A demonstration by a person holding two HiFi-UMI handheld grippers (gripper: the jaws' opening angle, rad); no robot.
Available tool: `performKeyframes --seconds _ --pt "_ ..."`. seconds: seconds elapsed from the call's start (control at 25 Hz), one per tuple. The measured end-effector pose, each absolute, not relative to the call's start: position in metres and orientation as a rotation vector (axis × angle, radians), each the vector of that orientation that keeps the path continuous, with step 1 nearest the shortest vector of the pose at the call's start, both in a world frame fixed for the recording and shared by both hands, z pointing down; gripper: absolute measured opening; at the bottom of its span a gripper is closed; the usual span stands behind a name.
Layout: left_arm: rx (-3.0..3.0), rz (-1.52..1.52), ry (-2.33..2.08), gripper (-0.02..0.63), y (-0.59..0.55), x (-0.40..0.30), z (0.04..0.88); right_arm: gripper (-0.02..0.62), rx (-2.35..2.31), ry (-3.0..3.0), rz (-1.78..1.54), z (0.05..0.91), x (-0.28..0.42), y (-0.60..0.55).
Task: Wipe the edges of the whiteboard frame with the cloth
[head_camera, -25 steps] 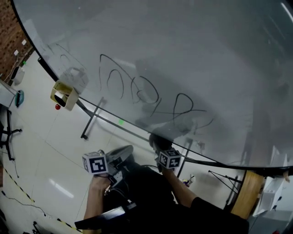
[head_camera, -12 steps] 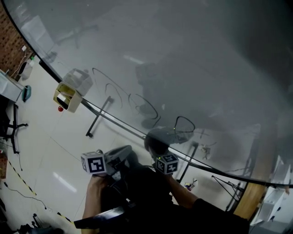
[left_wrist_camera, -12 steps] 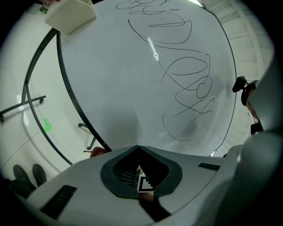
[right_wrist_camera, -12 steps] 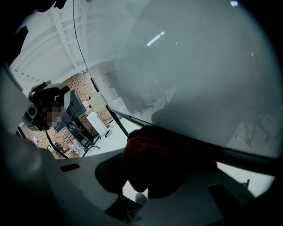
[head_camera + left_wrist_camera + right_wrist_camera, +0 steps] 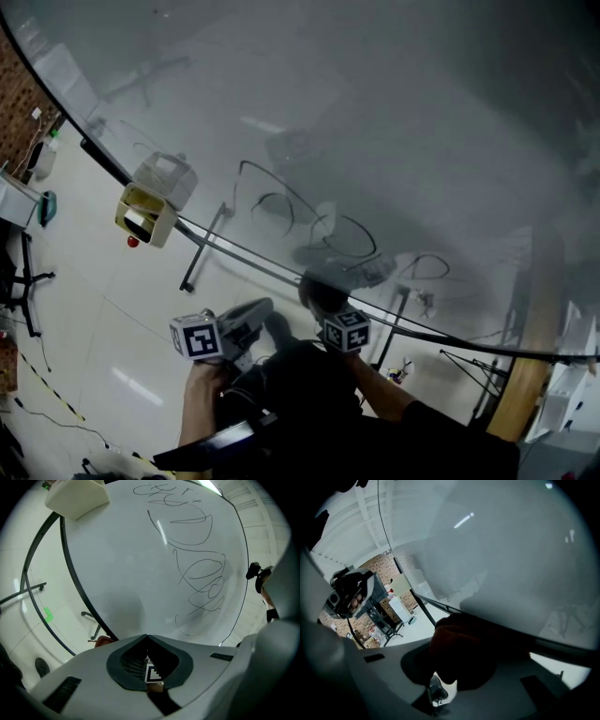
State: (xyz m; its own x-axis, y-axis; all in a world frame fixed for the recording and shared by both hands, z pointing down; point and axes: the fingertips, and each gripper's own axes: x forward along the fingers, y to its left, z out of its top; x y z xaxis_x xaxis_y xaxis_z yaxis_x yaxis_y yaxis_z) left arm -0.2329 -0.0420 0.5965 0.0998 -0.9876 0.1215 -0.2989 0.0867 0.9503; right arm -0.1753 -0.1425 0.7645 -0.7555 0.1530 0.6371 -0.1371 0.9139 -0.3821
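Right gripper (image 5: 461, 665) clamps dark cloth (image 5: 464, 641), bunched, pressed on lower edge of whiteboard frame (image 5: 433, 603). Cloth looks soft, light, may slip: best gripped deep in bunched middle. Left gripper (image 5: 147, 637) jaws together, empty, off board.

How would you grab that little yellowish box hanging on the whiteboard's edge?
Probably across the box's two flat side walls, coming from the room side, away from the whiteboard. Its back seems to sit against the dark frame, so no jaw fits behind it. The left gripper is shut and empty; the right gripper holds the cloth.
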Motion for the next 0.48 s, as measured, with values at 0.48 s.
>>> performKeyframes --seconds 0.48 --pt "1.483 -0.913 -1.318 -0.012 0.038 -0.313 0.588 0.078 0.260 -2.307 0.520 0.764 -0.240 -0.114"
